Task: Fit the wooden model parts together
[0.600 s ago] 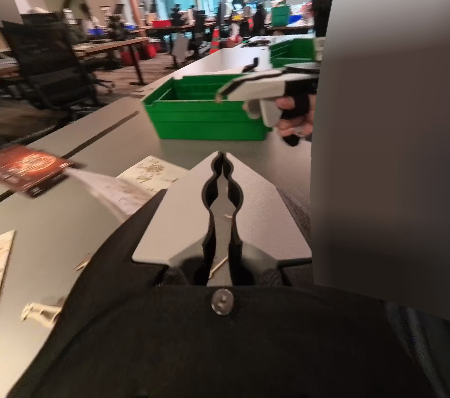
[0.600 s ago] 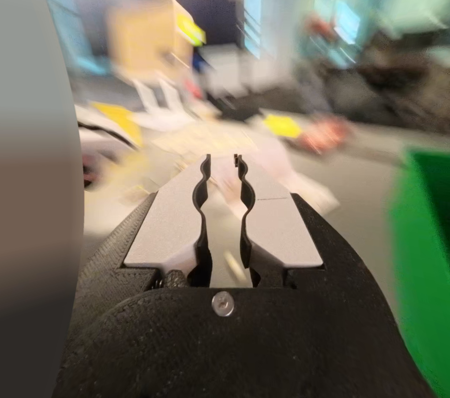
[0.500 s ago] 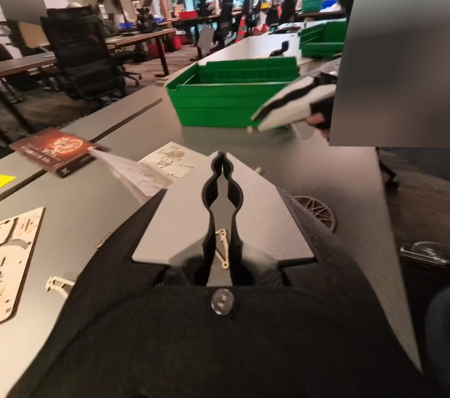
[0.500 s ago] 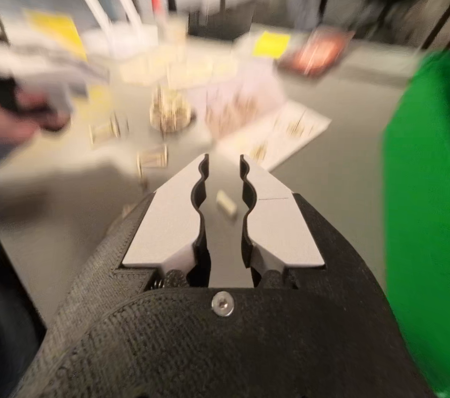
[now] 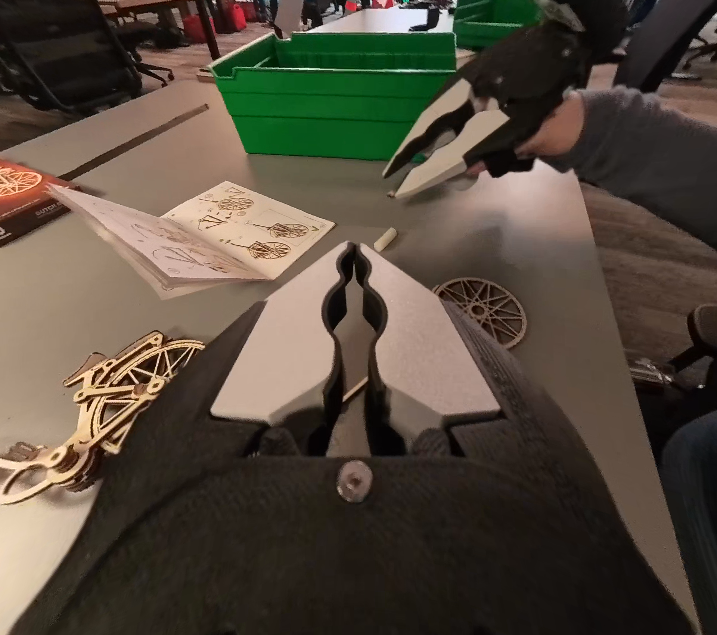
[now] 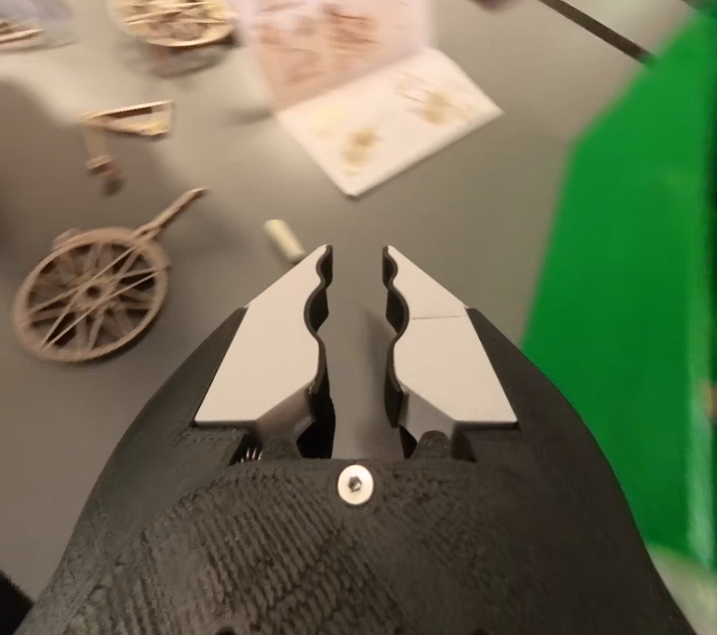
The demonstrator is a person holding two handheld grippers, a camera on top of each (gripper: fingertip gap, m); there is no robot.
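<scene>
The left gripper (image 5: 355,247) hangs over the grey desk (image 5: 116,306). Its fingers (image 5: 295,344) are pressed together at the tips and hold nothing. A thin wooden stick (image 5: 355,388) lies on the desk under the fingers.

The landmark here is the open booklet (image 5: 217,232) with bike drawings, lying flat on the desk. Just past the booklet's right corner lies a small pale peg (image 5: 385,238). Right of the booklet, and closer to the camera, a dark wooden wheel (image 5: 483,309) lies flat on the desk. In front of the booklet, on the left, sits a pale wooden bike model (image 5: 116,379), partly built, lying on its side. Behind the booklet stands a green bin (image 5: 329,112). To the left of the booklet is a dark red box (image 5: 23,197).

The right gripper (image 5: 392,185) is held by a hand (image 5: 551,139) in the air, behind and right of the booklet, in front of the green bin. Its fingers (image 6: 287,325) are a little way apart with nothing between them. In the right wrist view, which is blurry, the small pale peg (image 6: 283,240) lies just beside the tip of one finger. The dark wooden wheel (image 6: 89,294) is off to the side of it.
</scene>
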